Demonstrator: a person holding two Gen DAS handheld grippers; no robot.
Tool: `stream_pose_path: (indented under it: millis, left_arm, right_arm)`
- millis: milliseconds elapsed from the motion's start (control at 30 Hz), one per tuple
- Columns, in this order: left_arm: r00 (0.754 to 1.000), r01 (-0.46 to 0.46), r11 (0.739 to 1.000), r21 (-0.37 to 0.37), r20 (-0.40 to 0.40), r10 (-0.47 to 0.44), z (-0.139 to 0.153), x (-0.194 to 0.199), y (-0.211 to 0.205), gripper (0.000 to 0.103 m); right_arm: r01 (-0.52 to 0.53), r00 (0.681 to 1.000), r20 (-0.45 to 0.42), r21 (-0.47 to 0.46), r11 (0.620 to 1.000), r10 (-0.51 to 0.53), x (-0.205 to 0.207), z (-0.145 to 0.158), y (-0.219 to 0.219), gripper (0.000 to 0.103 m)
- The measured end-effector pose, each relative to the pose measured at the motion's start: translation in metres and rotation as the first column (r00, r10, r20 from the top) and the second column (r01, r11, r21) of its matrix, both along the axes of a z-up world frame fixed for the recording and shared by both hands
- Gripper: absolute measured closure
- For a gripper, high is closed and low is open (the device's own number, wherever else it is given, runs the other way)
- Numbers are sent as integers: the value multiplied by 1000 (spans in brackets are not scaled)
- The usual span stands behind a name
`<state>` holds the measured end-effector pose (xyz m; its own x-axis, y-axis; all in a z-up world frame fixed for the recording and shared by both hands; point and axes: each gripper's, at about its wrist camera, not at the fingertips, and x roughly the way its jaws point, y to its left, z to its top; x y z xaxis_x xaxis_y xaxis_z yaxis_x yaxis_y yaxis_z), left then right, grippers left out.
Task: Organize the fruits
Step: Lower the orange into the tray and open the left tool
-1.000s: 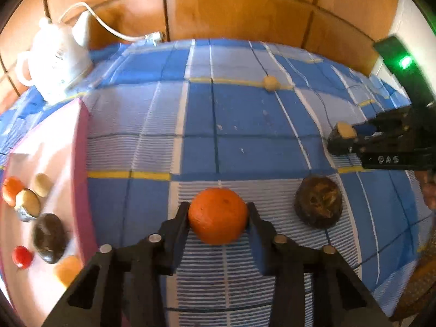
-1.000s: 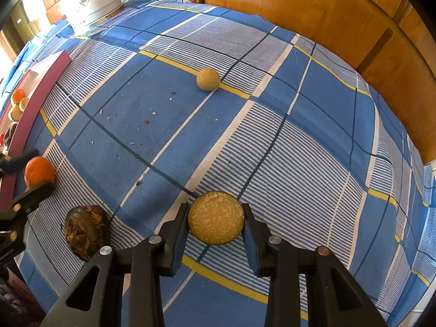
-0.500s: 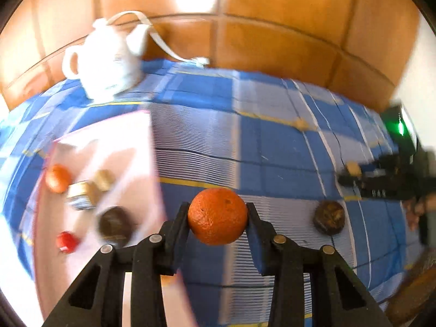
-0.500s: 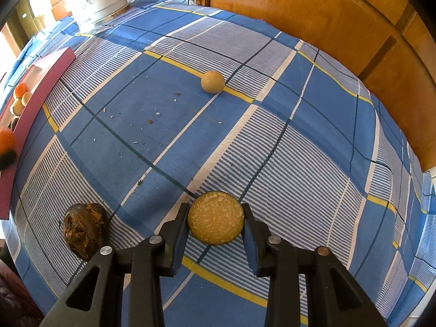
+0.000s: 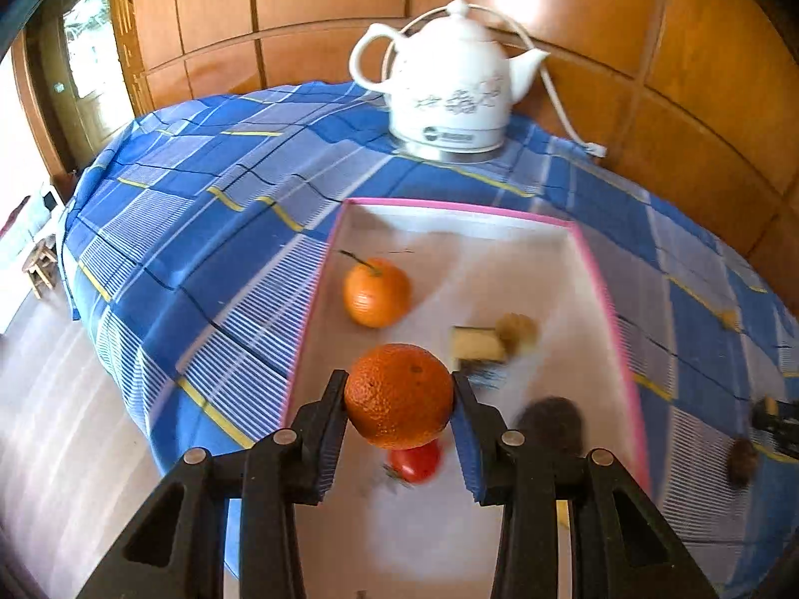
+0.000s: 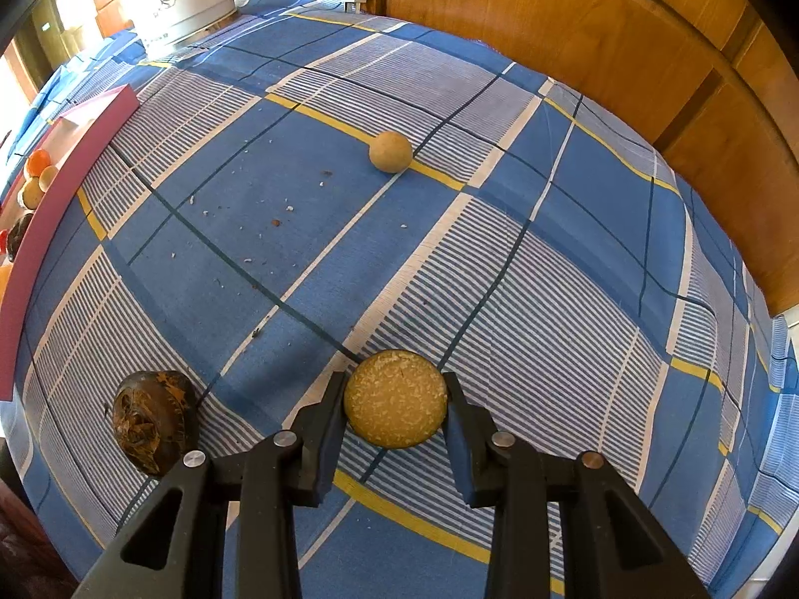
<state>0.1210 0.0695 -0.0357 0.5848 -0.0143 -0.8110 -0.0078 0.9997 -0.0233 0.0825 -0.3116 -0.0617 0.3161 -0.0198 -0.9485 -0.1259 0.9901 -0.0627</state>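
left gripper (image 5: 399,394) clamps orange (image 5: 398,396), held over pink-rimmed tray (image 5: 611,299) for a drop among sorted fruit | right gripper (image 6: 394,407) clamps tan round fruit (image 6: 394,406) above bench cloth (image 6: 549,259), probably tray-bound | dark fruit (image 6: 151,422), small tan ball (image 6: 390,151) unsorted

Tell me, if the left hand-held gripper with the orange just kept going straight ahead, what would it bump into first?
Probably the tray floor. The left hand-held gripper, shut on its orange, points down into the tray toward the bare patch between the stemmed orange and the pale fruit. Depth is unclear and the picture is blurred, so it might graze either.
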Motion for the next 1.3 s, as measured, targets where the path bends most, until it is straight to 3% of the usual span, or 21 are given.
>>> stream_pose_path:
  millis: [200,367,567,967,1300]
  left_arm:
    - [999,-30,1000,8,-18,30,-15,15,9,61]
    - [999,-43,999,24,18,42,-10,10,10,51]
    - [997,-81,995,55,25,80,-1,-6,4,50]
    - [990,-56,995,83,136,44,26,-45,-20,16]
    - [983,-29,997,78,184,15,38,-59,-29,10]
  right_arm:
    - [4,1000,0,0,1000,-4,0,0,1,67]
    - [5,1000,1,4,1000,-5,0,0,0,67]
    - [7,1000,2,1,1000,-7,0,0,0,67]
    - [9,1000,9,-14,1000,-9,-3,2,3,67]
    - [6,1000,12,-18,1000,-6,-4,3,4,67]
